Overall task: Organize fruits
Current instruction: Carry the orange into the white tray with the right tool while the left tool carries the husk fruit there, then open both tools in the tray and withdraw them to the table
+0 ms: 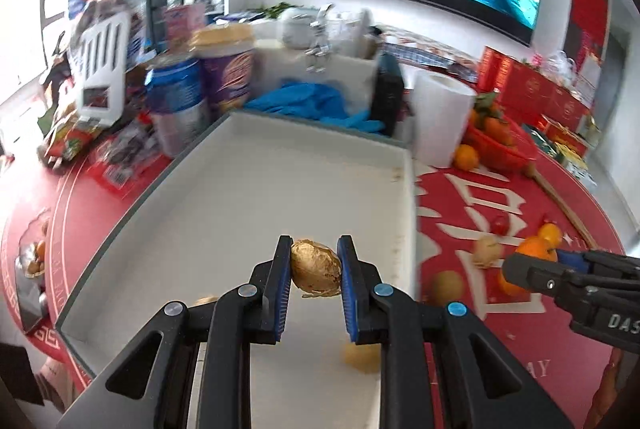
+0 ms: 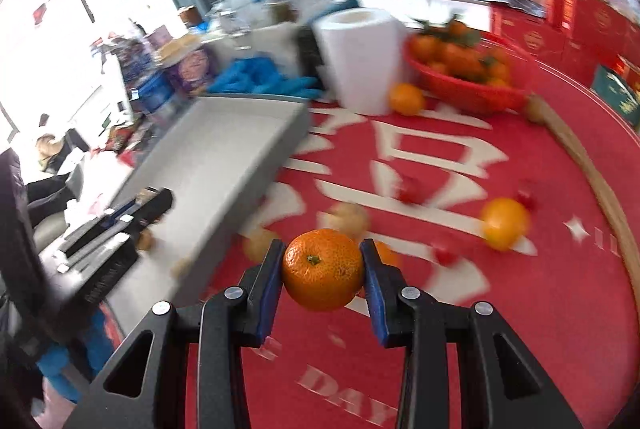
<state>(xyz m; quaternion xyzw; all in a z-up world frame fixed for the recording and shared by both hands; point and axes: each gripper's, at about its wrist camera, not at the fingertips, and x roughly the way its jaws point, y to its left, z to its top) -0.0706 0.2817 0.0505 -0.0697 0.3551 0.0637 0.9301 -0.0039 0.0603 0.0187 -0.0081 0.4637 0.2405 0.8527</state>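
My left gripper (image 1: 314,271) is shut on a brown, gold-looking fruit (image 1: 315,272) and holds it above the white tray (image 1: 248,189). A yellow fruit (image 1: 362,359) lies in the tray beneath the jaws. My right gripper (image 2: 322,269) is shut on an orange mandarin (image 2: 323,269) above the red tablecloth, right of the tray (image 2: 224,157). Loose on the cloth lie a yellow-orange fruit (image 2: 505,223), two pale brown fruits (image 2: 347,219), and small red fruits (image 2: 409,191). The right gripper also shows in the left wrist view (image 1: 576,277).
A red basket of mandarins (image 2: 464,69) stands at the back with one mandarin (image 2: 406,99) beside it. A white paper roll (image 2: 360,57), blue gloves (image 1: 312,101), cans and boxes (image 1: 204,85) crowd behind the tray. A wooden table rim (image 2: 600,181) curves at right.
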